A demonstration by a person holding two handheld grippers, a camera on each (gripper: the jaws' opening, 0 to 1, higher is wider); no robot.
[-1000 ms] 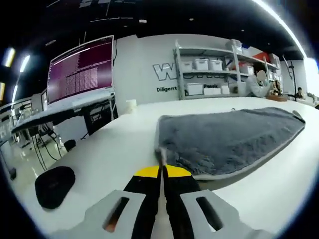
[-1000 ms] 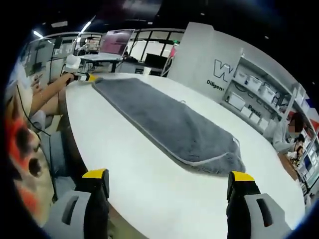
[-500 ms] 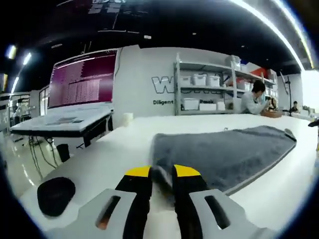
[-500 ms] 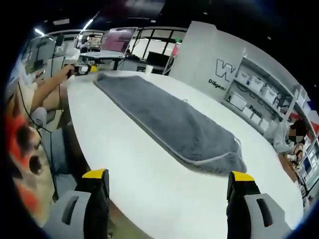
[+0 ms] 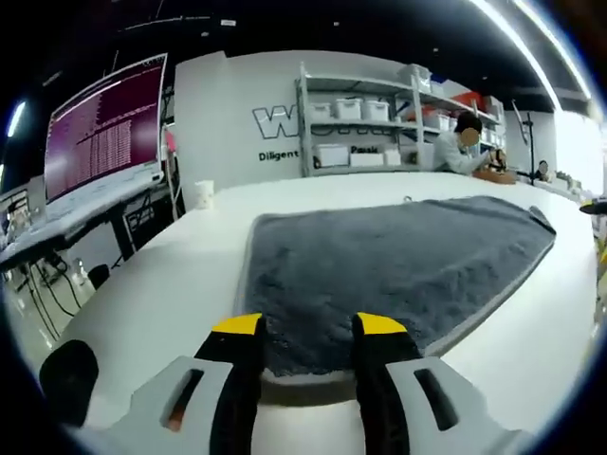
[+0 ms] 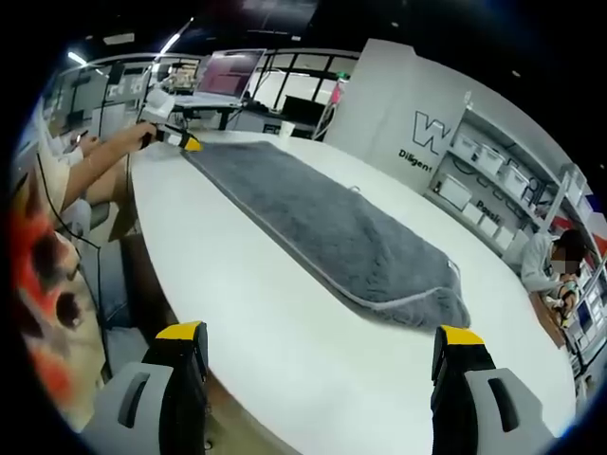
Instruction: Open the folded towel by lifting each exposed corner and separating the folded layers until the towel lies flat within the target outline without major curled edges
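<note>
left gripper view: L gripper (image 5: 308, 336) jaws apart, straddling towel (image 5: 398, 261) near edge at 6 o'clock | R gripper (image 6: 322, 346) wide apart, nothing held | I'd bite hem only, lift low, avoid curl.

bare table (image 6: 285, 341) lies open beside the towel (image 6: 322, 232).

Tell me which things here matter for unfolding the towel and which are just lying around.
For the job:
- grey towel
- white table
- left tool, open at the towel's near edge
- right tool, open

Lying about:
- monitor
- shelf of bins
- white cup
</note>
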